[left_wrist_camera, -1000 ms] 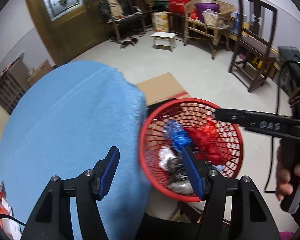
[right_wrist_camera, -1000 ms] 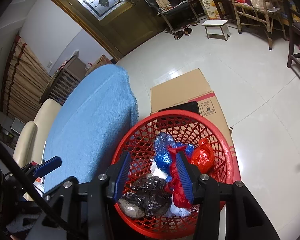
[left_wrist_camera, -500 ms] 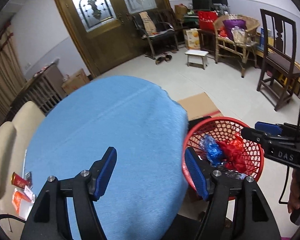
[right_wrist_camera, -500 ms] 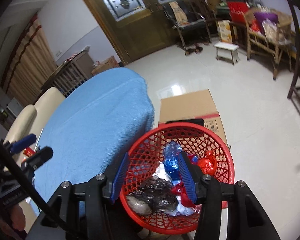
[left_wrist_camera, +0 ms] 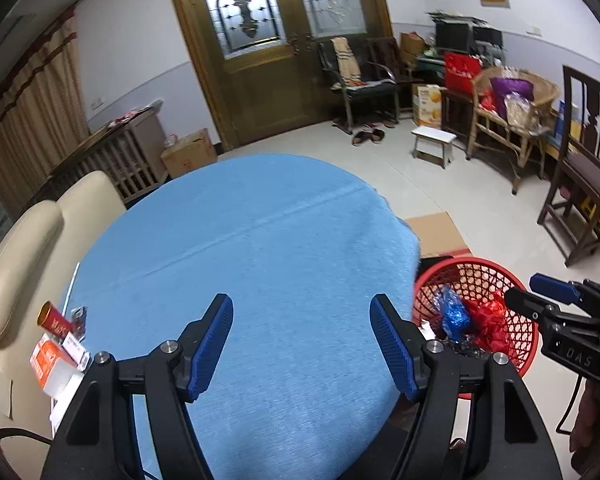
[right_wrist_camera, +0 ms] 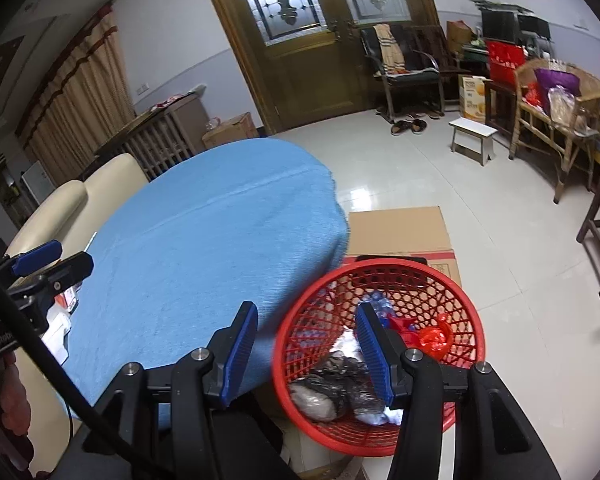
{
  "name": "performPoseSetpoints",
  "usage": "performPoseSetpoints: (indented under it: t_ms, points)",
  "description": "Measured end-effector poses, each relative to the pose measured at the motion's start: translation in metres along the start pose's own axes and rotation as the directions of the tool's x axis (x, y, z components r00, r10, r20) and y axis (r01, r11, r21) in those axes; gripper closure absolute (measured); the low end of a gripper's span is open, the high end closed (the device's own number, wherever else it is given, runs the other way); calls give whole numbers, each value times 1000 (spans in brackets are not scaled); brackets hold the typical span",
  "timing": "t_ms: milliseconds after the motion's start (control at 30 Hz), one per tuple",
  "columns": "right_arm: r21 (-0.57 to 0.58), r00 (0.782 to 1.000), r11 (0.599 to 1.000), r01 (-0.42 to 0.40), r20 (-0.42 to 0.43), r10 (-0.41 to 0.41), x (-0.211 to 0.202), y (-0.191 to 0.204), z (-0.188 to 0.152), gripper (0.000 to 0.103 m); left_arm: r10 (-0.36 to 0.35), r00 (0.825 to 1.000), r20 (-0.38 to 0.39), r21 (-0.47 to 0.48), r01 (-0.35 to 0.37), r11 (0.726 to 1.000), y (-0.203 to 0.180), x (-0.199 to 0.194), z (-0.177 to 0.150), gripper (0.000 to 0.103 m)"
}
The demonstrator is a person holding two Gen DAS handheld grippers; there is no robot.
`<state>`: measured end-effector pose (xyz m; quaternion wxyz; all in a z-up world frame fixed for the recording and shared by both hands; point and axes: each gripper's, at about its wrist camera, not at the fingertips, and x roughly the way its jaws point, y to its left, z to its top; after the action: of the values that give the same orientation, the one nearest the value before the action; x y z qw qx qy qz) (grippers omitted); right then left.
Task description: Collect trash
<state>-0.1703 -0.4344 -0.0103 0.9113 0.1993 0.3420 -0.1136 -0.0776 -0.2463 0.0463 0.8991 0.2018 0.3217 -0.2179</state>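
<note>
With both my left gripper (left_wrist_camera: 302, 342) and right gripper (right_wrist_camera: 306, 354) spread wide and empty, I judged the small orange-and-white carton (left_wrist_camera: 49, 362) light, crushable, best pinched across its flat sides.

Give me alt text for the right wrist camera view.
An open, empty right gripper hovers over a red mesh basket of crumpled plastic bags, beside a round table under a blue cloth. The left gripper shows at the far left, open.
</note>
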Motion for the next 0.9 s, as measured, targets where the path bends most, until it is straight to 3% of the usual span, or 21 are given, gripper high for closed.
performPoseSetpoints:
  t_ms: [133,200,467,900]
  points:
    - [-22,1000,1000,-15,15,15,-6,18,-1,48,23,1000,16,-32,-23,999,16,-11,-5,30]
    - [-35,1000,999,-23,18,24,-8,27,-3,48,35,999,28,-50,-34,998,25,-17,-8,23]
    - [-110,998,993,-50,28,53,-12,68,-9,48,84,994,72,-108,-76,991,53,-40,-14,22]
    - [-131,997,990,-43,62,52,-20,99,-15,47,157,984,85,-187,-139,973,88,-57,-28,22]
